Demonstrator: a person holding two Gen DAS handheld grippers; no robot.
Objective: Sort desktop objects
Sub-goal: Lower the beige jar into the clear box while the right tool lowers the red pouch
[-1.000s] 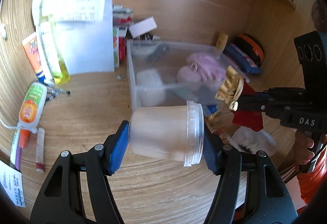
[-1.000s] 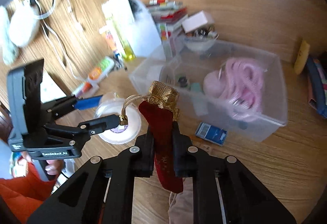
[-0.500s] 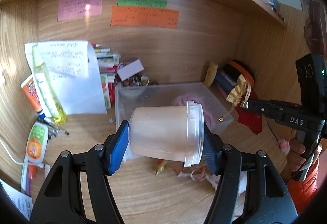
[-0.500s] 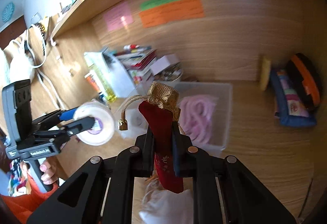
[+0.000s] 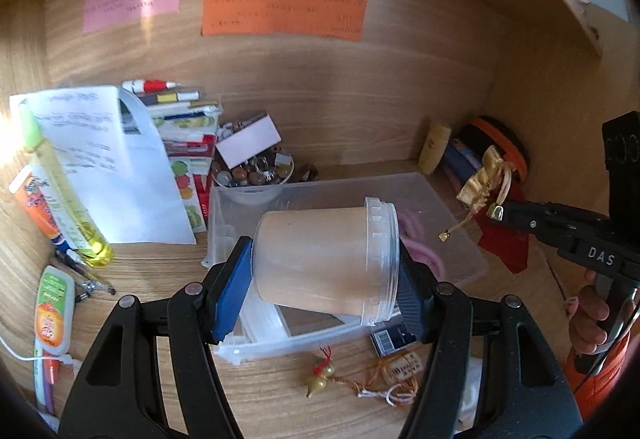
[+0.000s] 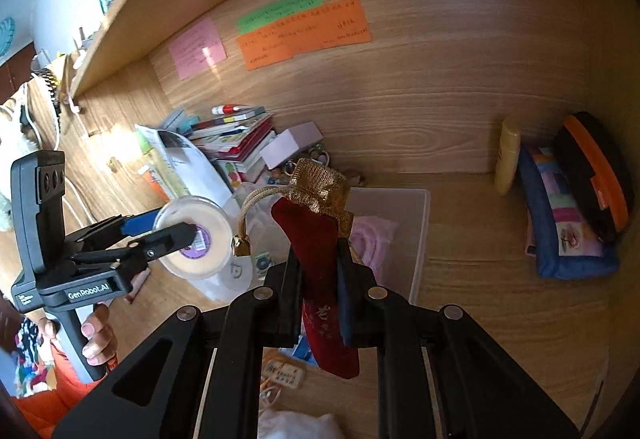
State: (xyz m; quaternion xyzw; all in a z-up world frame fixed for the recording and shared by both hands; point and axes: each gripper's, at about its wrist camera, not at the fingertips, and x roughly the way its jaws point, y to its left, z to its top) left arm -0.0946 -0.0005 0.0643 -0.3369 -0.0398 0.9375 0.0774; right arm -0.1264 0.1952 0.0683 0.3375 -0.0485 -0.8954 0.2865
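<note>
Wooden desk [image 5: 360, 127] cluttered; clear bin [image 5: 436, 191] at centre. Left gripper [image 5: 324, 263] clamps a frosted tub [image 5: 320, 259] sideways above the bin. Right gripper [image 6: 320, 279], nearly closed, pinches a red pouch [image 6: 316, 263] aloft. Advice: lower each item inside the bin walls before releasing, one at a time.

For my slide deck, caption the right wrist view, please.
Right gripper shut on a red velvet pouch above the clear bin; left gripper holds a plastic jar.

Frosted plastic jar [image 5: 320, 259], red velvet pouch [image 6: 320, 279] with shiny gold collar, clear plastic bin [image 5: 460, 243], wood-grain desk [image 5: 160, 271]
</note>
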